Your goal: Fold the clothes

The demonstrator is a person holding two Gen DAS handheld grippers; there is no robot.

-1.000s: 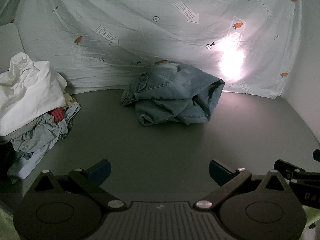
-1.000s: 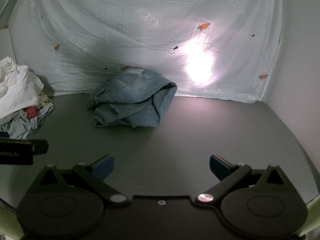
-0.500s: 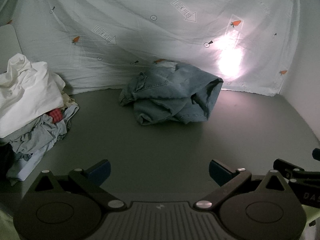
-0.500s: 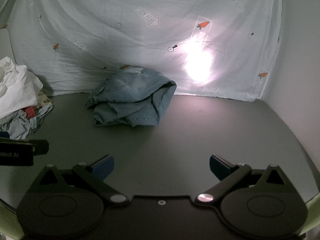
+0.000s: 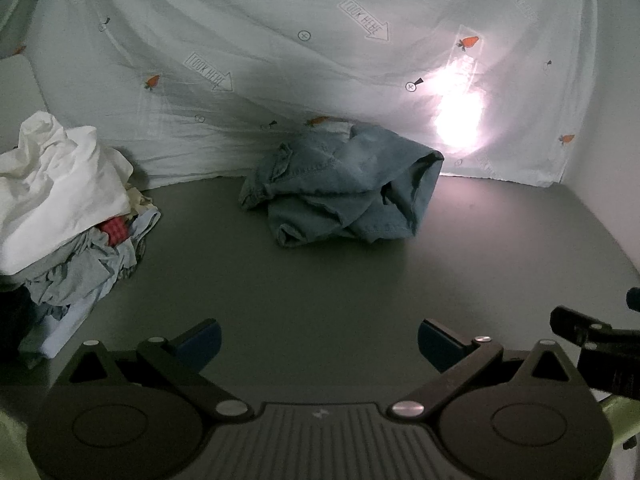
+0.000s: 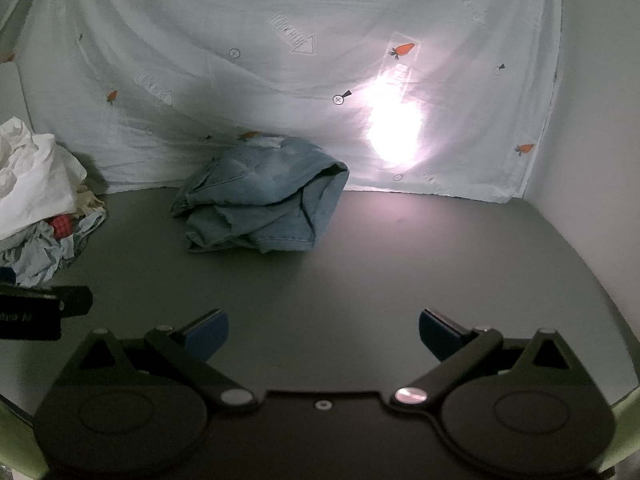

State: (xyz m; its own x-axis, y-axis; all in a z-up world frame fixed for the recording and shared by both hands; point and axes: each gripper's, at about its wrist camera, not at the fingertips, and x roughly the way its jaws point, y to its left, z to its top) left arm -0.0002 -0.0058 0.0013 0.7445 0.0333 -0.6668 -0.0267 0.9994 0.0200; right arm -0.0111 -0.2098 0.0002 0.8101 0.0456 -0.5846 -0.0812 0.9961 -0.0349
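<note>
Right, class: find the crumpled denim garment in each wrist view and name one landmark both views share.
Left wrist view: the denim garment lies just above centre, on the table by the sheet.
Right wrist view: the denim garment lies left of centre, on the table by the sheet.
Shared landmark: the bright light spot on the sheet, to its right.

A pale sheet [image 5: 280, 60] printed with carrots and arrows hangs at twelve o'clock behind the grey table [image 5: 320, 280].
</note>
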